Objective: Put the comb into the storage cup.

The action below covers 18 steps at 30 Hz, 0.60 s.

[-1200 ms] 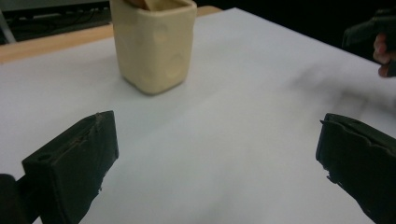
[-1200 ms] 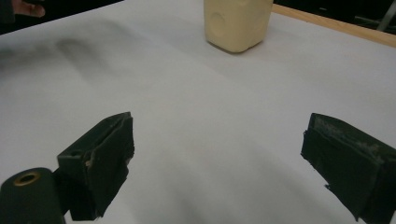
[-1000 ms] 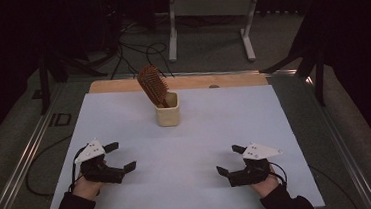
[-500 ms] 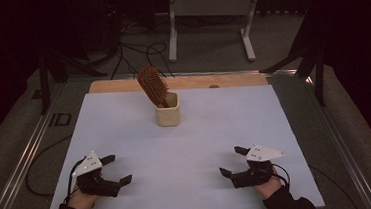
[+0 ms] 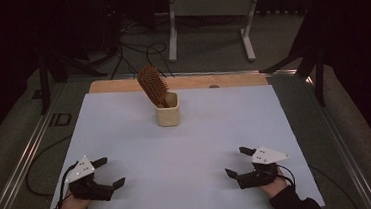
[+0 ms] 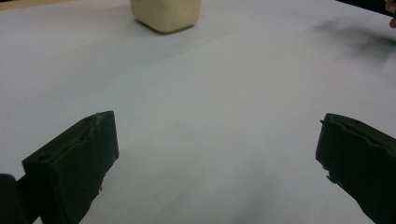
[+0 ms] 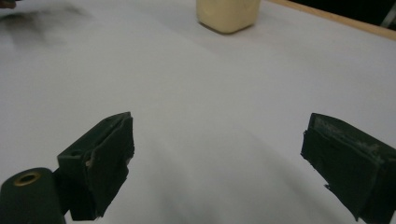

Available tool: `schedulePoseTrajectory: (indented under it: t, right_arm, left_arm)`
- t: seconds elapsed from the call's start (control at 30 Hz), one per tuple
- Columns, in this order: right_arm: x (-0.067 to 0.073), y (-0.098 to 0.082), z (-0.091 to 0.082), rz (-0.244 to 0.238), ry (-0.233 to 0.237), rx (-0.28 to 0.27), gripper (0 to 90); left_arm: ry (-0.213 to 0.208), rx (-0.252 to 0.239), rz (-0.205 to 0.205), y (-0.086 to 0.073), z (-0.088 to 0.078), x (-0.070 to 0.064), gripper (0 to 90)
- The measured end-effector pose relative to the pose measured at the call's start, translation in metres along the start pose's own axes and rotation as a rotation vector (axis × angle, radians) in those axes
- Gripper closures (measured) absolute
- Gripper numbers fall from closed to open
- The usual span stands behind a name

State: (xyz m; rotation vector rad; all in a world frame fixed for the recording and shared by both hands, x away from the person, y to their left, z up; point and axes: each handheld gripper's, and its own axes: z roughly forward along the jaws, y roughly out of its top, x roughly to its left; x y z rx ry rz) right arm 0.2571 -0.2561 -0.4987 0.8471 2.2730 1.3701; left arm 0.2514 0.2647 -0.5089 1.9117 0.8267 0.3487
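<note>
Hairbrush (image 5: 152, 85), brown and bristled, stands handle-down in a cream cup (image 5: 168, 115) toward the far middle of the white table (image 5: 187, 149), its head leaning up and to the left above the rim. Left gripper (image 5: 109, 172) rests at the near left edge and right gripper (image 5: 237, 161) at the near right edge, both well apart from the cup, each with its black jaws spread wide and holding nothing. Both gripper views look across bare white surface to the cup's base (image 6: 166, 15) (image 7: 227, 16) far ahead.
</note>
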Motion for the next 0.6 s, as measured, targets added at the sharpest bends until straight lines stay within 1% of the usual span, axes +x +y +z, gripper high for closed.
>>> schedulePoseTrajectory:
  t: [0.07,0.13,0.2,0.23,0.27,0.33,0.43,0.6]
  right_arm:
    - [-0.0017,-0.0021,0.0004,-0.006,-0.007,0.009,8.5]
    - [-0.0026,-0.0029,0.0017,-0.012,-0.01,0.024,8.5]
    - [-0.0021,-0.003,0.0022,-0.01,-0.013,0.027,8.5]
    - [-0.0021,-0.0031,0.0028,-0.008,-0.007,0.03,8.5]
    - [-0.0022,-0.0033,0.004,-0.015,-0.017,0.045,8.5]
    - [-0.0025,-0.0039,0.0044,-0.005,-0.006,0.047,8.5]
    - [-0.0024,-0.0036,0.0049,-0.011,-0.002,0.052,8.5]
    - [-0.0014,-0.0025,0.0048,-0.013,-0.008,0.051,8.5]
  left_arm:
    - [-0.009,-0.003,-0.008,-0.0004,0.0004,0.0005,0.2]
    - [-0.007,-0.006,-0.011,-0.001,0.0013,0.0002,0.2]
    - [-0.007,-0.004,-0.008,-0.0011,0.0017,0.0,0.2]
    - [-0.009,-0.01,-0.013,-0.0012,0.0019,-0.0005,0.2]
    - [-0.011,-0.012,-0.011,-0.001,0.0019,-0.0009,0.2]
    - [-0.012,-0.015,-0.005,-0.001,0.0016,-0.0011,0.2]
    - [-0.007,-0.014,-0.005,-0.0015,0.0013,-0.0008,0.2]
    - [-0.006,-0.016,-0.004,-0.0009,0.0006,-0.0018,0.2]
